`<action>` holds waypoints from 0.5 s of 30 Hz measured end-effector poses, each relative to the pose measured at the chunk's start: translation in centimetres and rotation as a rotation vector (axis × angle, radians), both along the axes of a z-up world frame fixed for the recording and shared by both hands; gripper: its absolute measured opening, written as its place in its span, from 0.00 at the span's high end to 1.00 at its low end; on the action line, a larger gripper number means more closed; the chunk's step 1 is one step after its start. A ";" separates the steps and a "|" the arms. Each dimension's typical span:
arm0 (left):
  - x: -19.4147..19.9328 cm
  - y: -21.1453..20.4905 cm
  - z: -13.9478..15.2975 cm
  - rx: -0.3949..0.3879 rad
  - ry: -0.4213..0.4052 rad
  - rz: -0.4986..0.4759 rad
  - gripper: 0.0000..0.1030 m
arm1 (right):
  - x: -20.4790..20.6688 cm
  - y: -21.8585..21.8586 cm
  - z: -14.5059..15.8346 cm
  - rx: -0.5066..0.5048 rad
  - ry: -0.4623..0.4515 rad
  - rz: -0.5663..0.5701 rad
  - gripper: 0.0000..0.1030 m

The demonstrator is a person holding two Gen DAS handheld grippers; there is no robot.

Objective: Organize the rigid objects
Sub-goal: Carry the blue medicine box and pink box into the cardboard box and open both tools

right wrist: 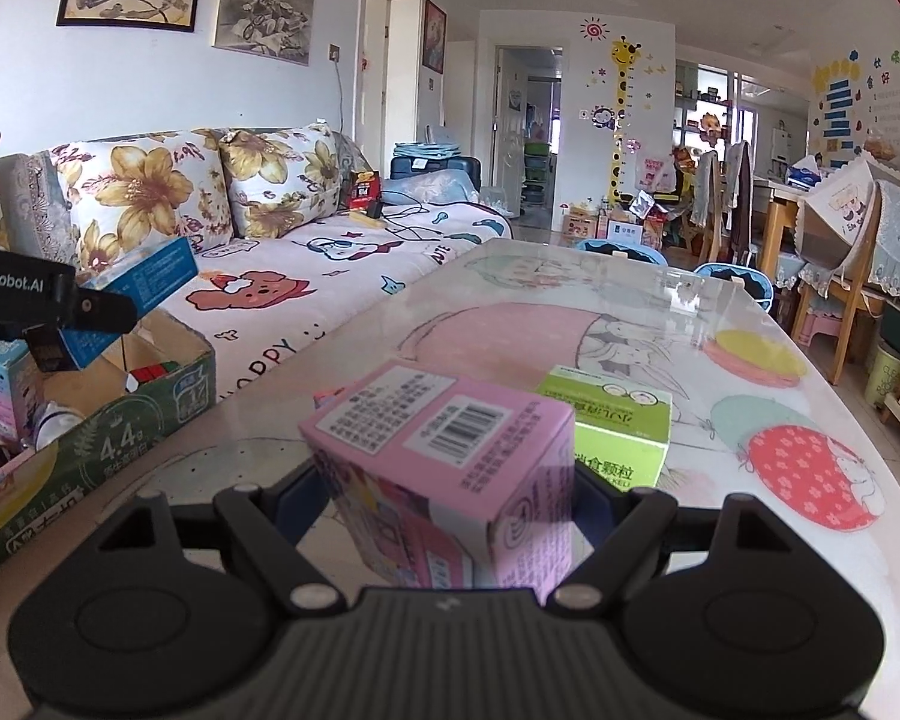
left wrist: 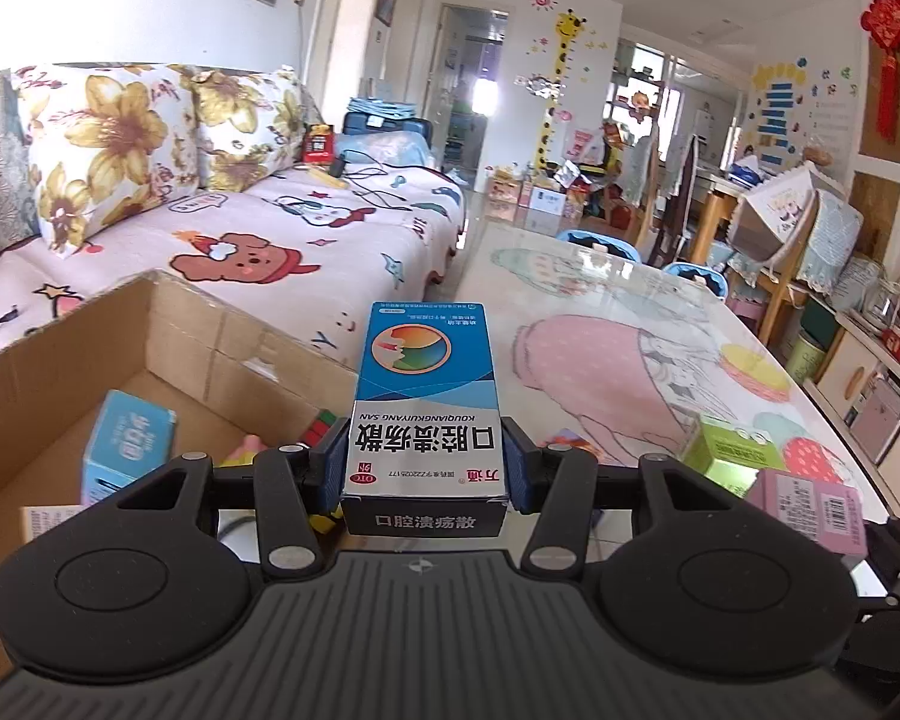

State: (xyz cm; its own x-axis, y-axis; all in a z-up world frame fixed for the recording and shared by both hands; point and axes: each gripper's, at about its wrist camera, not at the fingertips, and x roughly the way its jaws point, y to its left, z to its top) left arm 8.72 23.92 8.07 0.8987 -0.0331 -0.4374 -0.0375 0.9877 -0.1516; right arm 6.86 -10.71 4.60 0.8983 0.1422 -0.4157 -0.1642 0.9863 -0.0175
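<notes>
Plainly, the left gripper (left wrist: 423, 468) has its fingers (left wrist: 329, 468) clenched on a blue medicine box (left wrist: 426, 396), held off the surface (left wrist: 630, 312) beside the open cardboard box (left wrist: 168, 330) — that carton already holds a light-blue box (left wrist: 127, 447) and a puzzle cube (left wrist: 321, 426). The right gripper (right wrist: 444, 498) grasps a pink box (right wrist: 444, 456) between its wide-set fingers (right wrist: 297, 495), tilted above the surface — a green box (right wrist: 615, 435) stands just behind it.

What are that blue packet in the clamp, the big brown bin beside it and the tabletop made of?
Blue box: apparently thin printed cardboard, slightly glossy, with crisp folded edges. Open carton: brown corrugated cardboard, matte, with creased flaps. Table: probably glass or clear plastic over a cartoon-printed sheet, since it mirrors the window light.
</notes>
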 end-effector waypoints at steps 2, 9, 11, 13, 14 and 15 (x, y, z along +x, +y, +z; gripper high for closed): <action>0.2 0.3 0.0 -0.008 0.007 0.023 0.40 | -0.1 0.7 0.4 -0.007 -0.012 0.012 0.19; 0.6 1.2 -0.3 -0.013 0.042 0.124 0.40 | -1.2 3.8 1.4 -0.028 -0.048 0.080 0.19; 0.8 1.4 -0.4 -0.019 0.058 0.151 0.40 | -1.4 4.6 1.5 -0.033 -0.055 0.095 0.19; 0.9 1.7 -0.4 -0.020 0.074 0.182 0.40 | -1.5 5.3 1.7 -0.035 -0.059 0.107 0.19; 0.8 1.8 -0.3 -0.019 0.075 0.196 0.40 | -1.5 5.6 1.8 -0.036 -0.061 0.111 0.19; 0.6 1.9 -0.1 -0.013 0.067 0.209 0.40 | -1.5 5.9 1.8 -0.038 -0.063 0.116 0.19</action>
